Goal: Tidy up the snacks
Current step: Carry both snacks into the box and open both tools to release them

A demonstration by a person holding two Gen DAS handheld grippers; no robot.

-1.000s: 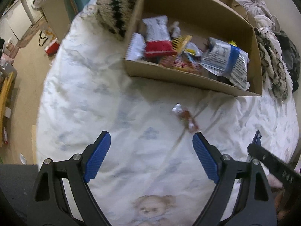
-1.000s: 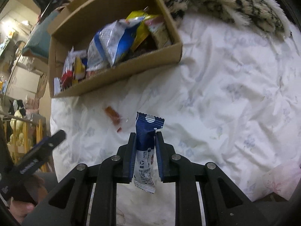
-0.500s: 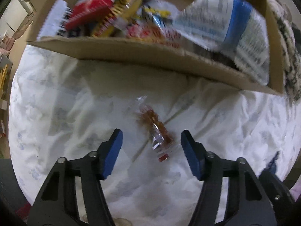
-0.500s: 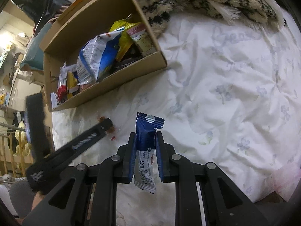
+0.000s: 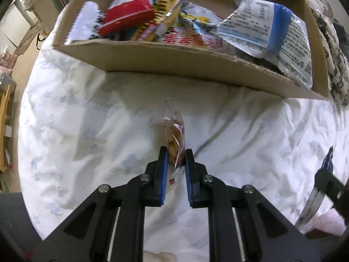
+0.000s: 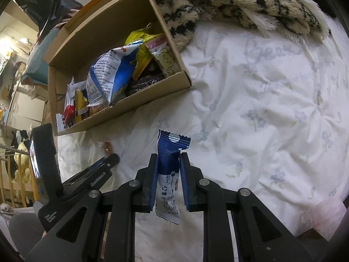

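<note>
Surface: a bed (image 5: 76, 131) under a white floral duvet; a patterned fleece blanket (image 6: 229, 2) at the upper right of the right wrist view.
Box: the cardboard box (image 5: 174, 63) spans the top of the left wrist view, already holding many snack packets.
Left hand-held gripper (image 5: 176, 157): clamped on the near end of a clear snack packet (image 5: 174, 135).
Packet axis: long axis points up-frame toward the box wall, just short of it; the far end appears to rest on the duvet.
Right hand-held gripper (image 6: 168, 163): clamped on an upright blue snack bar (image 6: 171, 150), above the duvet.
Relation: the box lies ahead of the left tool, and up-left of the right tool; left is judged nearer.
Pose: both tools angle downward.
</note>
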